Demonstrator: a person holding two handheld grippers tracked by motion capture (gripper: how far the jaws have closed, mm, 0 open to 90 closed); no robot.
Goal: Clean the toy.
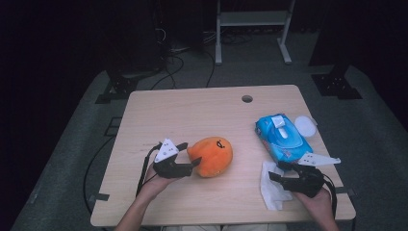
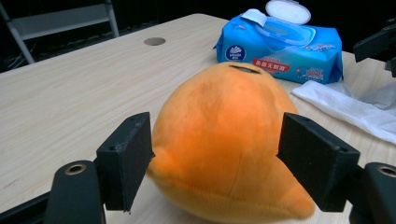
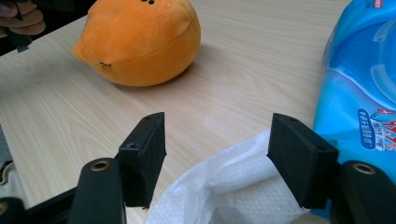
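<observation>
An orange plush toy lies in the middle of the wooden table. My left gripper stands open at its left end, one black jaw on each side of the plush, neither squeezing it. At the right front, my right gripper is open over a crumpled white wipe. The wipe lies loose on the table between the jaws of that gripper. In the right gripper view the plush sits farther off.
A blue pack of wet wipes with its white lid flipped open lies at the table's right edge, just beyond the right gripper. A round hole marks the far side of the tabletop. A white frame stands on the floor behind.
</observation>
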